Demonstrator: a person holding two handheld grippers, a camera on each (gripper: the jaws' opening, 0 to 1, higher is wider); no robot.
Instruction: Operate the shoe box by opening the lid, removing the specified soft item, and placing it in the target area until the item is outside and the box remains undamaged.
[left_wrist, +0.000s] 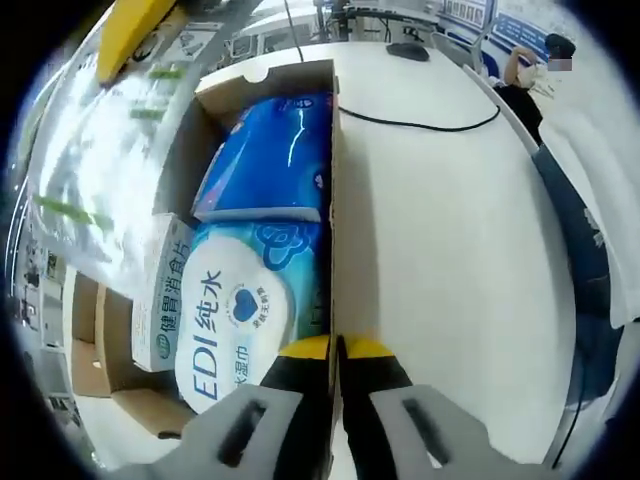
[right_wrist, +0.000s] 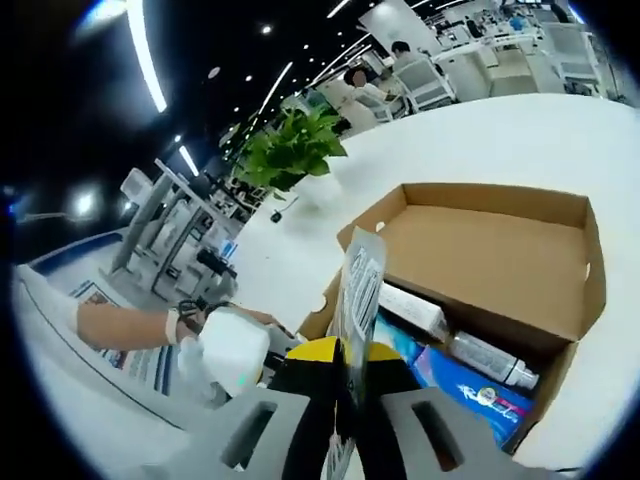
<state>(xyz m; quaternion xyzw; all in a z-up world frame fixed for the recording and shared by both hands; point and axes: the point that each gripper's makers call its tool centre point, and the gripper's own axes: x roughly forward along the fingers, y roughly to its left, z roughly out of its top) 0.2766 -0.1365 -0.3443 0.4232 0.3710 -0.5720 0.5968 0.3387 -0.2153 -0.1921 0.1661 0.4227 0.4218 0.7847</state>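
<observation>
My left gripper pinches the shoe box wall, jaws closed; my right gripper clamps a foil packet above the box.

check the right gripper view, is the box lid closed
No, the cardboard box's lid stands flipped open, showing packets and a bottle inside the box.

The left gripper has its yellow-tipped jaws closed on the side wall of the open cardboard box. Inside lie a blue pack, a wet-wipes pack and a small white carton. A black cable crosses the white table.
</observation>
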